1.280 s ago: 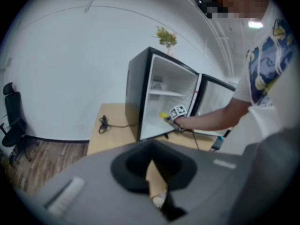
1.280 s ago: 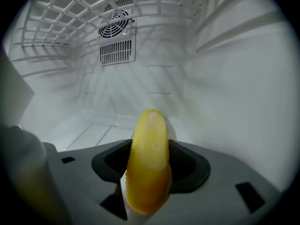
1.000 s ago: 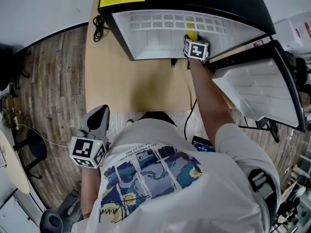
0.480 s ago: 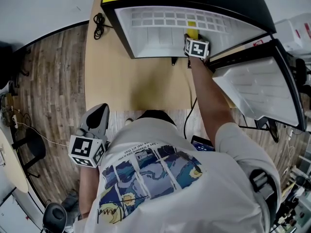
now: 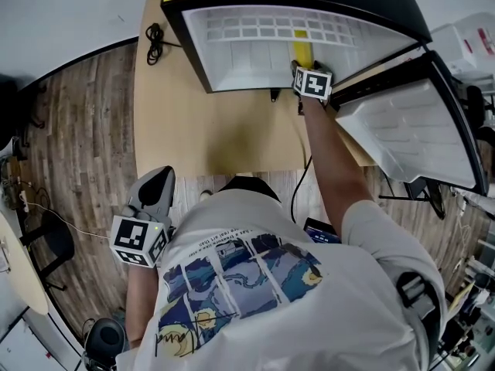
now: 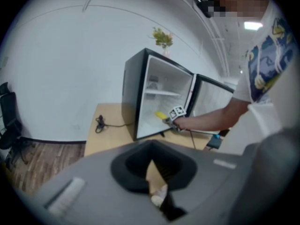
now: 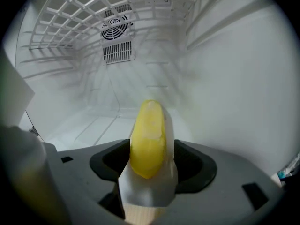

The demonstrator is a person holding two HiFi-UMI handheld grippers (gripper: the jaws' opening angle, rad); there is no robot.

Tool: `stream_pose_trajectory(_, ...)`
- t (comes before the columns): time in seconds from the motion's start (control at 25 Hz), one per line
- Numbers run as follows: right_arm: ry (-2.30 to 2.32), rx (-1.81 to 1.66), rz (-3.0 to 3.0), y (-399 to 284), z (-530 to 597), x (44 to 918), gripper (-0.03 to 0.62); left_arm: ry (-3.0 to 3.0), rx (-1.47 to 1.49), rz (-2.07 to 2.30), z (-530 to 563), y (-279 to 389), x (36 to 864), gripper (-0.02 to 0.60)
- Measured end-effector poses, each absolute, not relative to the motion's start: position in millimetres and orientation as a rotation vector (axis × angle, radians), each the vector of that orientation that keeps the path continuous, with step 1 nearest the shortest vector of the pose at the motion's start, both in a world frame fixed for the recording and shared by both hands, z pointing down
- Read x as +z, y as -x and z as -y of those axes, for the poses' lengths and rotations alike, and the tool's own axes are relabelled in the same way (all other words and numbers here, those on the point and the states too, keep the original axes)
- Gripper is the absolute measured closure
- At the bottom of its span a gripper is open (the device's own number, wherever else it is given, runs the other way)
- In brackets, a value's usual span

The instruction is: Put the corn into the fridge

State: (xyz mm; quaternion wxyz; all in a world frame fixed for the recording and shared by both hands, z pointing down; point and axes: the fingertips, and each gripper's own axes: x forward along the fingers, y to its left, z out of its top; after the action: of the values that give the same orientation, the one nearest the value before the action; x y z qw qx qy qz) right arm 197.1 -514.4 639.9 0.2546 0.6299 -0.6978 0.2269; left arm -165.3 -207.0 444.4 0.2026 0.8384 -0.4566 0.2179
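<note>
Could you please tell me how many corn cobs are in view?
1. The corn is inside the fridge, between the jaws of the right gripper, which have just been opening. Others could be hidden behind the person's body.

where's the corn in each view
Head view: corn top centre, just inside the fridge's open front.
Left gripper view: a small yellow spot at centre, low in the fridge opening.
Right gripper view: centre, lower half, large, pointing into the fridge.
Shared landmark: the fridge's white interior.
</note>
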Motion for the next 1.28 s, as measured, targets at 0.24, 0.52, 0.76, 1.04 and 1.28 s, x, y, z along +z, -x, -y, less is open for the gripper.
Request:
stream_pose_trajectory(0.24, -1.709, 0.626, 1.887, -200, 486, 640, 0.335, -2.380, 0.602, 1.227, 200, 163, 443, 0.572)
stream_pose_trajectory(0.52, -1.699, 0.633, 1.899, -192, 448, 635, 0.335, -2.425, 0.591, 1.171, 187, 167, 444, 0.572)
stream_pose_trajectory(0.76, -1.679, 0.624, 1.923, -176, 411, 624, 0.336, -2.464, 0.576, 1.123, 174, 169, 444, 0.572)
stream_pose_trajectory(1.04, -1.666, 0.607, 1.958, -158, 361, 608, 0.336, -2.512, 0.561, 1.056, 154, 177, 444, 0.572)
stream_pose_trajectory(1.28, -1.671, 0.597, 1.969, -146, 313, 595, 0.371, -2.537, 0.545, 1.005, 136, 185, 447, 0.572)
